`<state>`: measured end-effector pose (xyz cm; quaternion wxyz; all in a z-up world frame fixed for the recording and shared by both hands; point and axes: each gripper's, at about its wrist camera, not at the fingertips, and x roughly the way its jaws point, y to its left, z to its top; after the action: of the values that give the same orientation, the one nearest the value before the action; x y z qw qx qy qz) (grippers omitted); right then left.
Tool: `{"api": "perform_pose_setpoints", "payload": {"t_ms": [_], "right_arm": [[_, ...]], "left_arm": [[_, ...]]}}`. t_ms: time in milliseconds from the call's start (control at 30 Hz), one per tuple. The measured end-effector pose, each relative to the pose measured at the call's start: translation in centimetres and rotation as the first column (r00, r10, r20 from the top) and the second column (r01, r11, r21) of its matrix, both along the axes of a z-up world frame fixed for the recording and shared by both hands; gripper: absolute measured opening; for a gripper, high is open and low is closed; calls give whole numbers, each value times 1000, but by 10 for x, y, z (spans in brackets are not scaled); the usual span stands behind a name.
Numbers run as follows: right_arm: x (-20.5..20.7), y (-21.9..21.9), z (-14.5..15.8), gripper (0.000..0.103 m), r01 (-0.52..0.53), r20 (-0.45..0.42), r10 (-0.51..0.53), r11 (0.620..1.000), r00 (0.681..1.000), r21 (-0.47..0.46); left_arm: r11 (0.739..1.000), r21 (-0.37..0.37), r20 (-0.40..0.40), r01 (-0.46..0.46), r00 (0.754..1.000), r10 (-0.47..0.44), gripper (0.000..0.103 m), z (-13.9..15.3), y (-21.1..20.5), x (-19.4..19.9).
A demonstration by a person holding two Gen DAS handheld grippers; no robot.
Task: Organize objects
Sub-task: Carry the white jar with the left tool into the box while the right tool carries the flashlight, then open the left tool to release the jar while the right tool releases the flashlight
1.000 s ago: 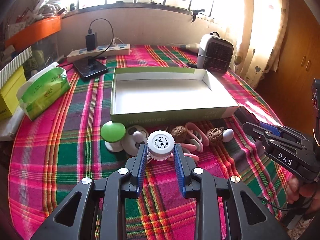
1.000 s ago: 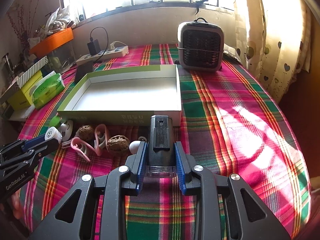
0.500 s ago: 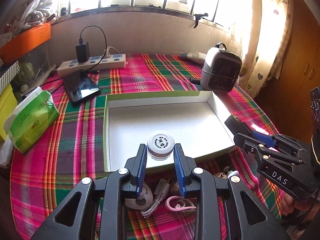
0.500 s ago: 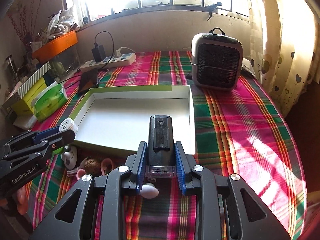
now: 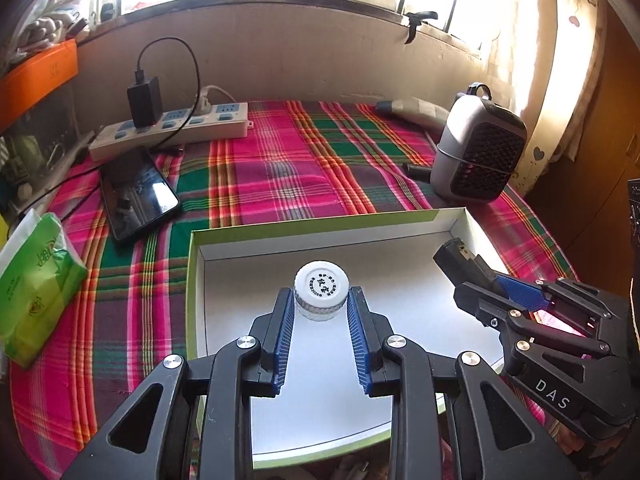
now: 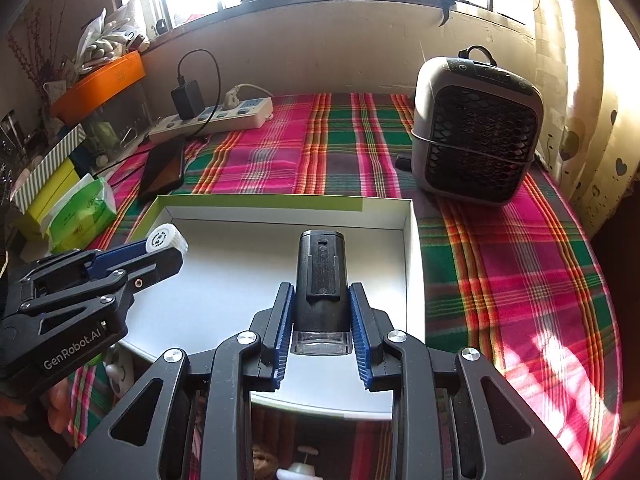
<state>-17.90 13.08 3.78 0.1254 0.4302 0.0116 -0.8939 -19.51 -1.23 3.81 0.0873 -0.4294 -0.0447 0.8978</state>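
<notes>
The left gripper (image 5: 321,312) is clamped on a small white-capped jar (image 5: 321,290); the right gripper (image 6: 320,312) is clamped on a black battery-like block (image 6: 321,276). Both of these 2 items hang over the white floor of the open green-edged box (image 5: 404,216), left one toward its left side, right one toward its right. This looks like the placing step: each hand should lower its item to the box floor, apart from the other, then open. More clutter lies on the plaid cloth (image 6: 500,264) before the box's near edge
</notes>
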Motion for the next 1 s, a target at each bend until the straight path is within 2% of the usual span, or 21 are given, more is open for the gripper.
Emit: {"api": "perform_pose_setpoints", "payload": {"t_ms": [67,533,1000], "right_arm": [[-6,-1,-4,29,0,11,0,1000,1000,2],[-34,-3,-19,29,1,60,-1,1000,998,4],[-37,-5,-23,29,5,61,-6,1000,998,21]], "left_arm": [[1000,17,17,-3,1000,3,25,-4,-1,-8],[1000,-5,82,-9,997,9,25,-28,1,-38],[1000,-16,79,-4,997,5,26,-27,3,-41]]}}
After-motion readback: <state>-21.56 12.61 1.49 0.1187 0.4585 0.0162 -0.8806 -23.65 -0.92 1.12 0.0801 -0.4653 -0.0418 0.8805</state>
